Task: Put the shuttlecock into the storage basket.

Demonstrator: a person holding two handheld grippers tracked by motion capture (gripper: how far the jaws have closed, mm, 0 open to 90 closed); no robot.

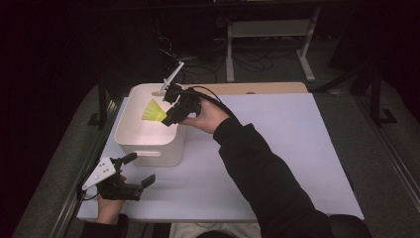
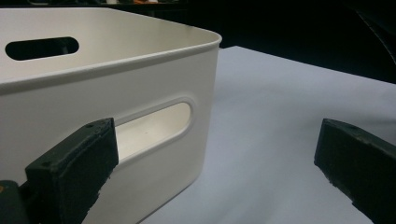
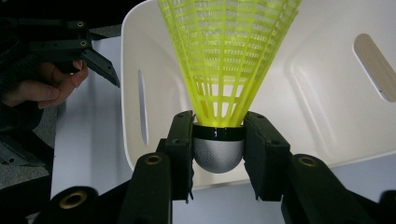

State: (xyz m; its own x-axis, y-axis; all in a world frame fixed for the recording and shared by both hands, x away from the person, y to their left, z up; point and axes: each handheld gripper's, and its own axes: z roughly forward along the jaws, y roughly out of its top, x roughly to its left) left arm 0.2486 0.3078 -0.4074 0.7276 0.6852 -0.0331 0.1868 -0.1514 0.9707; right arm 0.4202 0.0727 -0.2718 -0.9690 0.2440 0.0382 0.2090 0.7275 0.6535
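Note:
A yellow shuttlecock [image 1: 154, 111] with a silver cork hangs over the open white bin [image 1: 130, 135]. My right gripper [image 1: 171, 118] is shut on its cork, the yellow skirt pointing into the bin. In the right gripper view the jaws press both sides of the shuttlecock [image 3: 219, 135], and the bin's floor [image 3: 308, 93] lies beyond. My left gripper [image 1: 137, 169] rests open near the table's front left corner, just in front of the bin. In the left gripper view its fingers [image 2: 74, 170] stand wide apart beside the bin's handle slot [image 2: 154, 126], with nothing between them.
The white table top [image 1: 277, 148] stretches wide to the right of the bin. A wooden strip [image 1: 252, 88] runs along the far edge. A white frame [image 1: 267, 29] and cables stand on the dark floor behind the table.

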